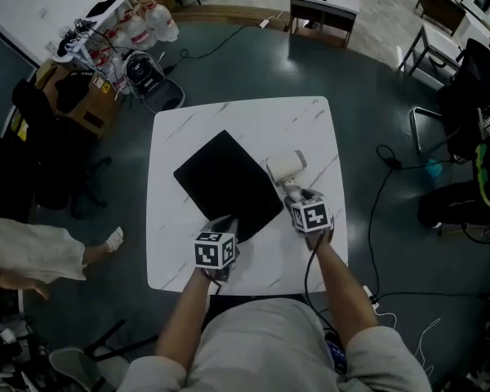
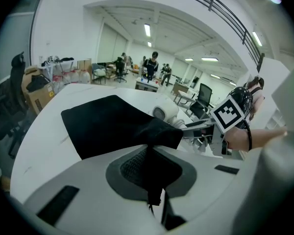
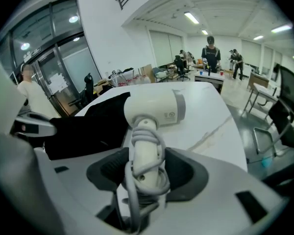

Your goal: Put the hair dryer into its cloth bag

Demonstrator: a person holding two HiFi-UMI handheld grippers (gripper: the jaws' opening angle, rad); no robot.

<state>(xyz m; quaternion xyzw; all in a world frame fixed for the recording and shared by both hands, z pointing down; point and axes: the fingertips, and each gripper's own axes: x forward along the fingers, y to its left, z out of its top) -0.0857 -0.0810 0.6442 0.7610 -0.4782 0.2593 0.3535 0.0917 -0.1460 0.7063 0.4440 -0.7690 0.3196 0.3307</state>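
Black cloth bag [image 1: 224, 182] lay flat on the white table [image 1: 173, 243] in the head view, with the hair dryer [image 1: 286, 168] just right of it. The left gripper [image 1: 228, 223] met the bag's near corner, and the right gripper [image 1: 293, 191] reached the hair dryer's near end.

In the left gripper view, the jaws were pinched shut on a raised fold of the bag's edge.

In the right gripper view, the jaws were closed round the handle [image 3: 146, 155], pads against the cord [image 3: 136, 187] wound on it.

The step in hand seemed to be the pickup. The next move probably called for lifting the hair dryer and steering it leftward into the bag's mouth. The left gripper would need to hold that mouth up, and no view showed whether it gaped.
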